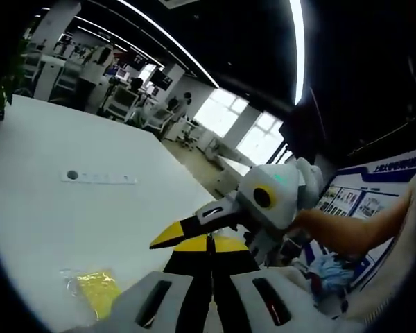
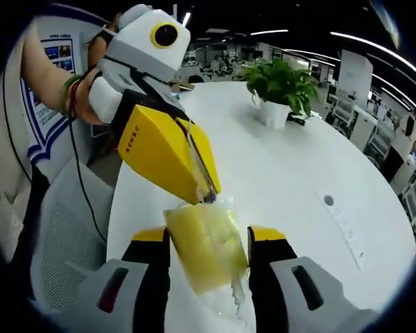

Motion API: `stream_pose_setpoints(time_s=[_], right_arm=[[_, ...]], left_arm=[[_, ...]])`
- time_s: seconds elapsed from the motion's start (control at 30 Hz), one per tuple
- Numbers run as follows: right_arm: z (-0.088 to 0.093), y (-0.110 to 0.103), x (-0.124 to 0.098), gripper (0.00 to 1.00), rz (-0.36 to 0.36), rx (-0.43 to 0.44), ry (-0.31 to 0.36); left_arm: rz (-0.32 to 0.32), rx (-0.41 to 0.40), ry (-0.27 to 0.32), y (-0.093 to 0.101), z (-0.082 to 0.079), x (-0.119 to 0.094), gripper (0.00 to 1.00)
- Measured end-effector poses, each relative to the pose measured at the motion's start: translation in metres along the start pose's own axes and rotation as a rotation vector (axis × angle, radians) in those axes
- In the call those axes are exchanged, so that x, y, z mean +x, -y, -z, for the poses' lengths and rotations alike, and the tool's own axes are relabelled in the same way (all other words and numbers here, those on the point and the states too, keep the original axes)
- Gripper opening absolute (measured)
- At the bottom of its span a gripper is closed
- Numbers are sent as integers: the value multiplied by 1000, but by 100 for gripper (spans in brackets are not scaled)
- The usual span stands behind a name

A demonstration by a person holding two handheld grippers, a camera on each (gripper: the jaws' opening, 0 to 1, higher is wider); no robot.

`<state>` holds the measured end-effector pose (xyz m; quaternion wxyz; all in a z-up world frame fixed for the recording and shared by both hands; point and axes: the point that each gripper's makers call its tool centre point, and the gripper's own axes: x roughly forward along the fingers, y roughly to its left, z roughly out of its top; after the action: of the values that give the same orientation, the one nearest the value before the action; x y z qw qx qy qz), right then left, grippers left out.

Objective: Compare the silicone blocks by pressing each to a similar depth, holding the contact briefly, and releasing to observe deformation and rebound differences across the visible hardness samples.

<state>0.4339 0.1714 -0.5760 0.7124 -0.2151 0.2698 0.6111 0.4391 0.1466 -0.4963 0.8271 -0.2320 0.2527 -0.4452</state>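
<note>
Left gripper view: our left gripper (image 1: 209, 244) has its jaws pressed together, the right gripper (image 1: 168, 236) alongside. Right gripper view: our right gripper (image 2: 208, 239) pinches the bagged yellow block (image 2: 206, 246) over the table (image 2: 291, 173), the left gripper (image 2: 206, 191) tugging the bag's top. We judge we're unwrapping before pressing; next, free the block.

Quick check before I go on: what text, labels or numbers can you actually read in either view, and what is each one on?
"XENSE", as best it reads: dark letters along the yellow jaw cover of the left gripper, in the right gripper view.
Blue-and-white wall poster: a headline and small panels, too blurred to read.
Long white strip with a dark dot on the round white table: marks too small to read.
Yellow silicone block in clear wrap: no readable label.
</note>
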Motion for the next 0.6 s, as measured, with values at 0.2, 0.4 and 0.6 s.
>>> stream_pose_setpoints(time_s=[0.2, 0.4, 0.6], right_arm=[[0, -2, 2, 31, -16, 7, -8], [1, -4, 2, 23, -19, 10, -24], [5, -5, 1, 19, -24, 16, -52]], left_arm=[[4, 10, -9, 2, 2, -1, 0], [6, 18, -15, 3, 4, -1, 0], [11, 17, -20, 5, 4, -1, 0]])
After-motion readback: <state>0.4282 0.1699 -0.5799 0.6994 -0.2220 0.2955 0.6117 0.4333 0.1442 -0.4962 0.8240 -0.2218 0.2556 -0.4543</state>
